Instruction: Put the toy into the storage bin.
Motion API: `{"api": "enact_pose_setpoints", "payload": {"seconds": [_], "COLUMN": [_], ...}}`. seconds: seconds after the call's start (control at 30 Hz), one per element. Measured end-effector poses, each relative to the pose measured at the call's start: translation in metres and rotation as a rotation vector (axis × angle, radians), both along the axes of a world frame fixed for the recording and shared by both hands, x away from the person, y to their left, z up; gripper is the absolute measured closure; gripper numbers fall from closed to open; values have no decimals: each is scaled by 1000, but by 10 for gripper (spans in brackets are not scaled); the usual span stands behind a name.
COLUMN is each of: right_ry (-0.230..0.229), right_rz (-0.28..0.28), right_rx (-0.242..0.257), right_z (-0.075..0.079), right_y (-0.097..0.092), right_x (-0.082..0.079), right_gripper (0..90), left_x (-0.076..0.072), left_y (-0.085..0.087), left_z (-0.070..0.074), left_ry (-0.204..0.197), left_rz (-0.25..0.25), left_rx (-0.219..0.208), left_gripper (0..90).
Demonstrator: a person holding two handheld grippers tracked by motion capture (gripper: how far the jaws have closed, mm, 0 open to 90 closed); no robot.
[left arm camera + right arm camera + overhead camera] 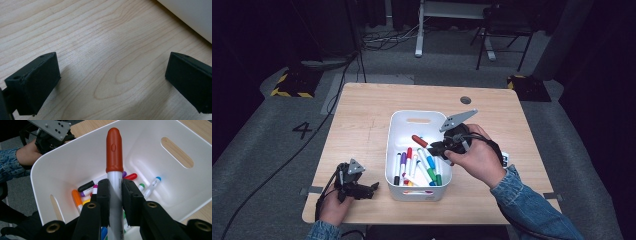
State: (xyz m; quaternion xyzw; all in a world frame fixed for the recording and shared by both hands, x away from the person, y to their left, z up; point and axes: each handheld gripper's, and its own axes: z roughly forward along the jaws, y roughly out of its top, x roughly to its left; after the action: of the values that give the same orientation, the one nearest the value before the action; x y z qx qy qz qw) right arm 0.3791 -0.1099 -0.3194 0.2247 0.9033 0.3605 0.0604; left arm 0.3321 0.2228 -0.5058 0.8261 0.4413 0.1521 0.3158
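Observation:
My right gripper (435, 146) hangs over the white bin (394, 131), shut on a white marker with a red cap (419, 141). In the right gripper view that red-capped marker (114, 152) sticks up from between the two black pads (103, 195), above the white bin (155, 157) with several coloured markers (85, 187) lying on its floor. My left gripper (374, 187) rests low on the table at the front left, close to the bin's near left corner. Its jaws stand wide apart over bare wood (107, 62) with nothing between them.
The wooden table (362, 120) has free room left of and behind the bin. A round grey grommet (465, 100) sits near its far edge. Cables trail over the floor at the left. The bin's wall (190, 15) shows at the top right of the left gripper view.

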Motion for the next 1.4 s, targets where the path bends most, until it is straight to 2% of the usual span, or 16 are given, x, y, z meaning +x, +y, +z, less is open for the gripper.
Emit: {"api": "enact_pose_setpoints", "payload": {"seconds": [0.17,0.5,0.7,0.83,1.03,1.4], "right_ry": [4,11,24,29,16,13], "right_rz": [17,35,49,65,119,161], "right_rx": [4,-43,-98,-117,-156,-230], "right_z": [-6,-18,-27,-35,-46,-56], "right_y": [6,11,18,21,27,37], "right_x": [1,1,-3,-3,-3,-11], "right_gripper": [771,771,771,771,771,770], "left_x": [0,0,0,0,0,0], "left_y": [0,0,0,0,0,0], "left_z": [0,0,0,0,0,0], "left_ry": [0,0,0,0,0,0], "left_rz": [0,0,0,0,0,0], "left_rx": [0,0,0,0,1,0], "left_gripper": [0,0,0,0,0,0]}}
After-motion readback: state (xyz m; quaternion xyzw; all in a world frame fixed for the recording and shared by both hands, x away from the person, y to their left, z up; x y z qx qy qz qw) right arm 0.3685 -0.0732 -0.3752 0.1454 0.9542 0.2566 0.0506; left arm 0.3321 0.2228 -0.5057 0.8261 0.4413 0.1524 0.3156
